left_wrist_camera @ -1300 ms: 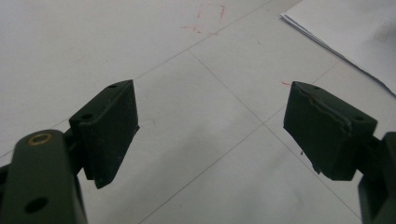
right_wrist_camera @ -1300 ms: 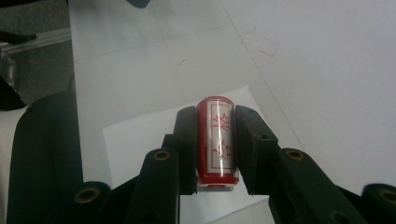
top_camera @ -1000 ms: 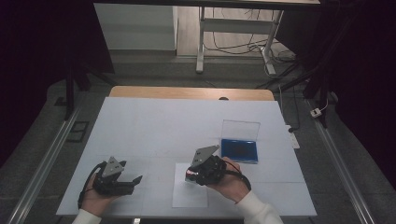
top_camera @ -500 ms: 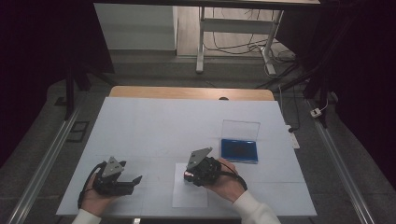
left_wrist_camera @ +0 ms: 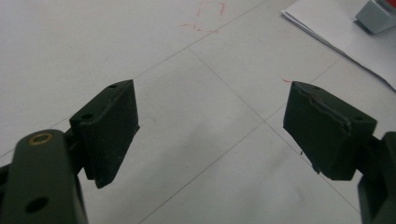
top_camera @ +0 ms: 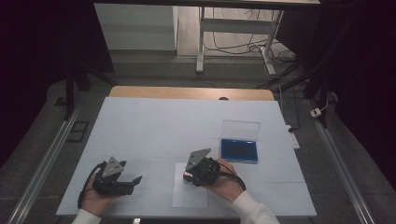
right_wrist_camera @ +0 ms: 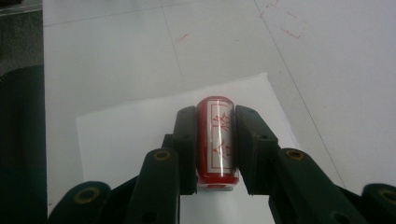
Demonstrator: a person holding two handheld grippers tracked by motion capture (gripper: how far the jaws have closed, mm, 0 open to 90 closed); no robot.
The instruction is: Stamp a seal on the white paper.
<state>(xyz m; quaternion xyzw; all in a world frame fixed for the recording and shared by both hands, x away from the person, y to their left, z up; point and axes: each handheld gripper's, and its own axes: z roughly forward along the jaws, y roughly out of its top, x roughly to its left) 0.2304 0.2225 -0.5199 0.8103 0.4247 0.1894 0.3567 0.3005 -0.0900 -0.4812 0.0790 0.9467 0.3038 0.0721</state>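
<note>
Stamping work at mid-course, read from left to right. At the left of the high view, the left tongs (top_camera: 133,179) are held low over the bench (top_camera: 187,126) by the left hand (top_camera: 95,196); in the left gripper view the jaws are seen spread wide with nothing between them, bare bench surface beneath, and a corner of the white paper sheet (left_wrist_camera: 336,32) at the upper right. No part in the stamping is judged to be taken by this side at present.

Near the middle of the front edge, the paper sheet (top_camera: 189,193) is laid flat on the bench. Over its upper part the right tongs (top_camera: 187,175) are held by the right hand (top_camera: 224,182). In the right gripper view these tongs (right_wrist_camera: 215,140) are pinching a red cylindrical stamp (right_wrist_camera: 215,140) with a white label bearing red characters, gripped across its barrel between both pads, with the paper sheet (right_wrist_camera: 130,130) directly below. Whether the stamp face touches the sheet cannot be told.

Further right, well apart from the sheet, a blue ink pad (top_camera: 239,150) lies with its clear lid (top_camera: 240,129) raised.

The pick-up of the stamp is judged done. No printed mark is visible on the exposed paper, so the impression itself, and the return of the stamp, are judged to remain.
</note>
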